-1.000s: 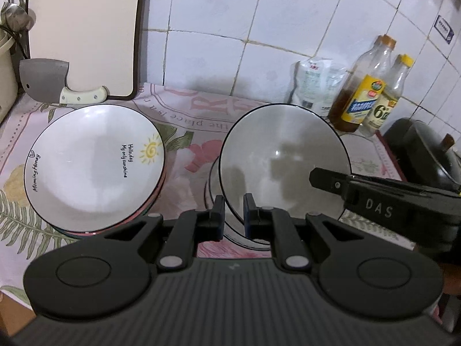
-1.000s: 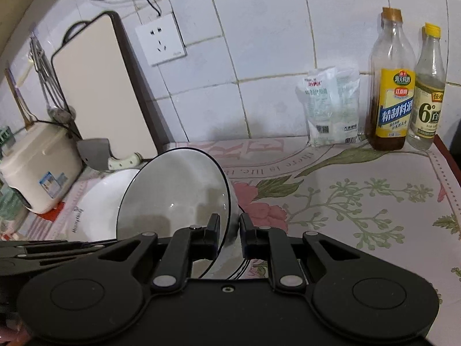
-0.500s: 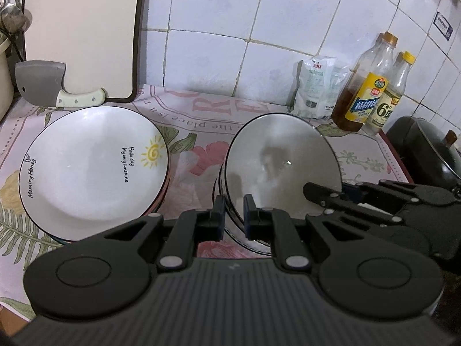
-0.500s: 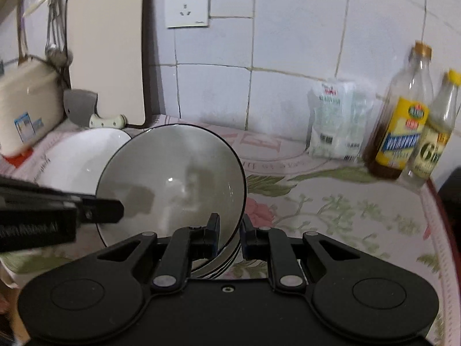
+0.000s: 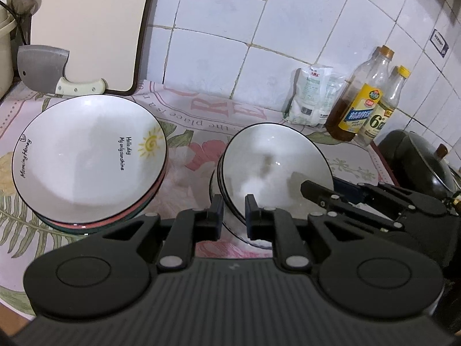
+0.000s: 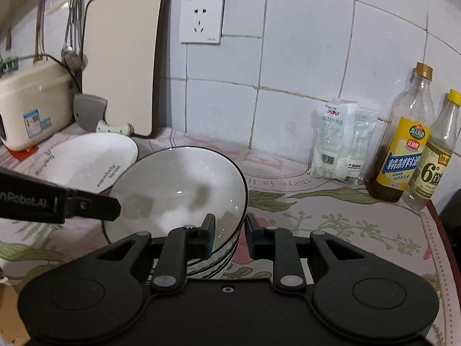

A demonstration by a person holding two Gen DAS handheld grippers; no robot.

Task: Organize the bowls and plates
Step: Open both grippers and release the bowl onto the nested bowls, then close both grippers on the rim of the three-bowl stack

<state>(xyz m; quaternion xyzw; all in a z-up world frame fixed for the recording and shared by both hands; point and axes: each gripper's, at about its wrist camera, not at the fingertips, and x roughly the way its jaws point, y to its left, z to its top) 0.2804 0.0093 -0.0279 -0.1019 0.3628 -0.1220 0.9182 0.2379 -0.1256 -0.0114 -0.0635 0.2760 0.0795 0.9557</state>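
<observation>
Both grippers are on the same bowl. The left gripper (image 5: 233,214) has its jaws nearly together, pinching the near rim of the top bowl (image 5: 276,161), one pad inside the rim, the other outside. On the far side, the right gripper (image 6: 229,236) straddles the opposite rim, and its jaws are opening as I watch: the inner pad is against the bowl's inside wall, while the outer one stands clear of the rim with a gap showing, so it is no longer pressing.

The top bowl is white and glossy with a thin dark line around the rim, and it is empty. It sits nested on a stack of matching bowls (image 6: 219,262), slightly tilted, their striped edges peeking out underneath. The stack stands on the floral tablecloth (image 5: 190,121).

Just beside it, to the left, is a stack of plates (image 5: 89,158): the top one is white with a yellow sun and small lettering, and reddish and darker rims show below. Plates and bowls stand close but apart.
</observation>
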